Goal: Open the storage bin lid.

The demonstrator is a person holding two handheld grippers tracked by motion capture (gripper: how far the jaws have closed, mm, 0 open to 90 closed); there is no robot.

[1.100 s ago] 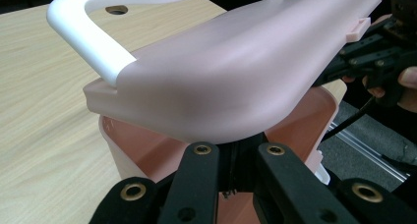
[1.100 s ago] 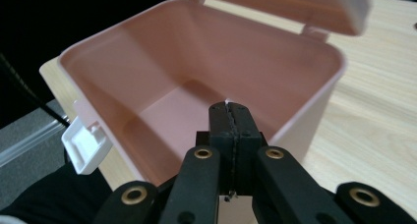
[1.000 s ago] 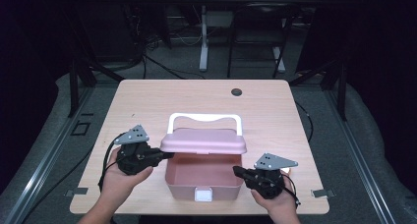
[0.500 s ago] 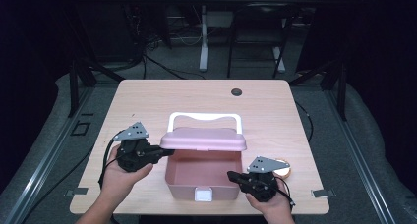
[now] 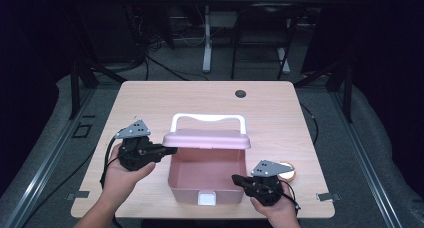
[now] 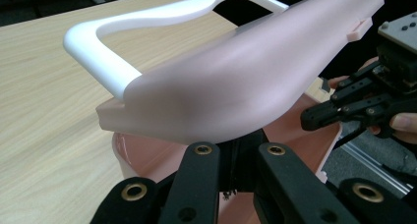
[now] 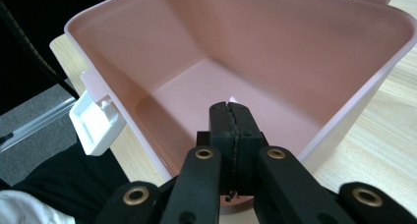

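An open pink box [image 5: 186, 190] stands near the table's front edge, nothing inside it. Its pink lid [image 5: 207, 138] is raised at the back, with a white handle [image 5: 209, 118] above it and a white latch [image 5: 206, 198] on the front wall. My left gripper [image 5: 172, 150] is shut, its tips at the lid's left end. In the left gripper view the lid [image 6: 236, 86] lies over the shut jaws and hides their tips. My right gripper [image 5: 235, 178] is shut at the box's right front rim; in the right gripper view its tips [image 7: 231, 106] reach over the rim into the box [image 7: 295, 47].
A small round orange-and-white object [image 5: 289, 171] lies on the wooden table [image 5: 150, 103] just behind my right hand. A black round grommet [image 5: 240, 93] sits near the far edge. Dark floor, cables and stand legs surround the table.
My right gripper has shifted left to the box's rim, uncovering the round object behind it. The left gripper and lid have hardly moved.
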